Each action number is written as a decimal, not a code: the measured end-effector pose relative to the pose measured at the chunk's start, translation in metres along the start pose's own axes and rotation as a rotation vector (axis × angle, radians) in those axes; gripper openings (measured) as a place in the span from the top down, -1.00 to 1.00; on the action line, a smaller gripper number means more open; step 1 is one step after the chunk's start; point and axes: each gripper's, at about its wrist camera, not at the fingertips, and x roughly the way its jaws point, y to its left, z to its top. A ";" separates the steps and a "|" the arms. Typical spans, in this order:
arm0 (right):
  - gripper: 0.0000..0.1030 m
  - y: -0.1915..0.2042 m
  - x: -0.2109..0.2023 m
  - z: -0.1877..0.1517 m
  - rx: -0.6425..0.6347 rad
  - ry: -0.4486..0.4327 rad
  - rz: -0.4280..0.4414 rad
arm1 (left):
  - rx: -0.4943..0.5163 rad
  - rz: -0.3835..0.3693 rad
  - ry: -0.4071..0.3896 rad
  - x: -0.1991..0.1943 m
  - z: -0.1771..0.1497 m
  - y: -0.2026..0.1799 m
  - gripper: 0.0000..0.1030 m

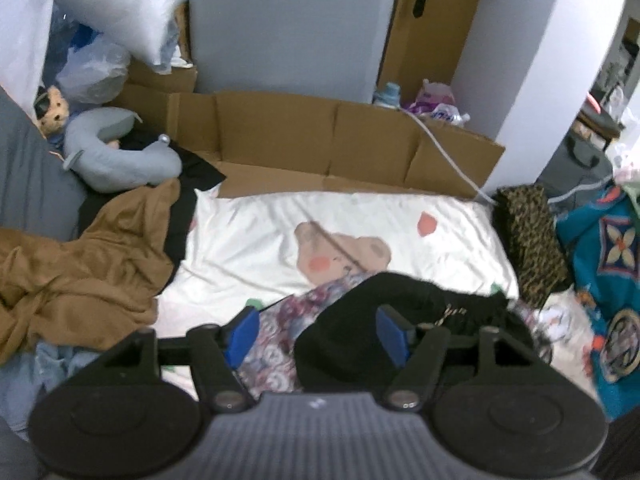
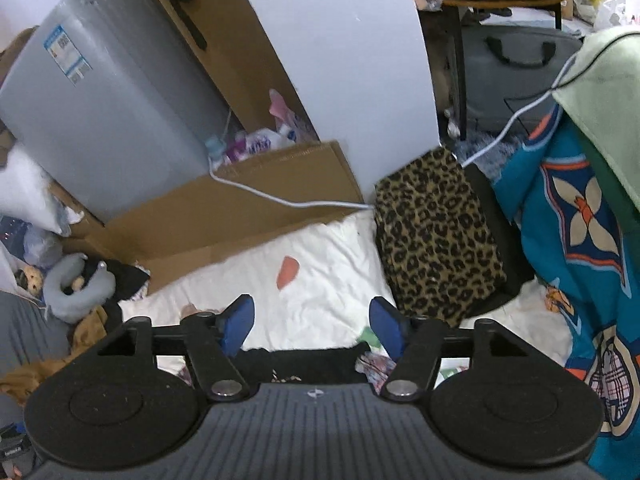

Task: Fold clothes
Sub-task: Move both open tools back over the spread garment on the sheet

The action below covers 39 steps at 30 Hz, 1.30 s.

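A black garment (image 1: 352,332) lies crumpled on a floral patterned garment (image 1: 272,348) on the white bear-print sheet (image 1: 260,240). My left gripper (image 1: 318,336) hovers over both, open, its right blue pad (image 1: 394,336) in front of the black cloth. My right gripper (image 2: 312,330) is open too, above the sheet (image 2: 320,280), with the black garment (image 2: 304,362) and a bit of the floral one (image 2: 376,364) just below its fingers. A folded leopard-print garment (image 2: 436,232) lies to the right, also seen in the left wrist view (image 1: 528,240).
A crumpled brown garment (image 1: 80,268) and a grey neck pillow (image 1: 120,160) lie at the left. Flattened cardboard (image 1: 320,144) lines the far edge, crossed by a white cable (image 2: 280,200). A teal patterned blanket (image 2: 580,240) borders the right side. A grey appliance (image 2: 100,100) stands behind.
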 end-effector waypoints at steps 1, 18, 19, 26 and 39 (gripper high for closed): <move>-0.44 0.002 0.002 0.002 -0.003 0.005 -0.003 | -0.004 -0.008 0.001 0.002 0.007 -0.002 -0.32; -0.43 0.011 0.171 -0.017 -0.062 0.151 0.088 | 0.042 0.031 0.079 0.146 0.083 -0.028 -0.45; -0.42 0.010 0.187 -0.021 -0.068 0.164 0.083 | 0.042 0.029 0.089 0.164 0.084 -0.028 -0.44; -0.40 -0.007 0.269 -0.052 -0.064 0.201 0.094 | 0.042 -0.016 0.144 0.266 0.089 -0.044 -0.29; -0.41 -0.067 0.281 -0.082 -0.023 0.148 0.017 | 0.304 -0.013 0.304 0.338 0.079 -0.110 -0.29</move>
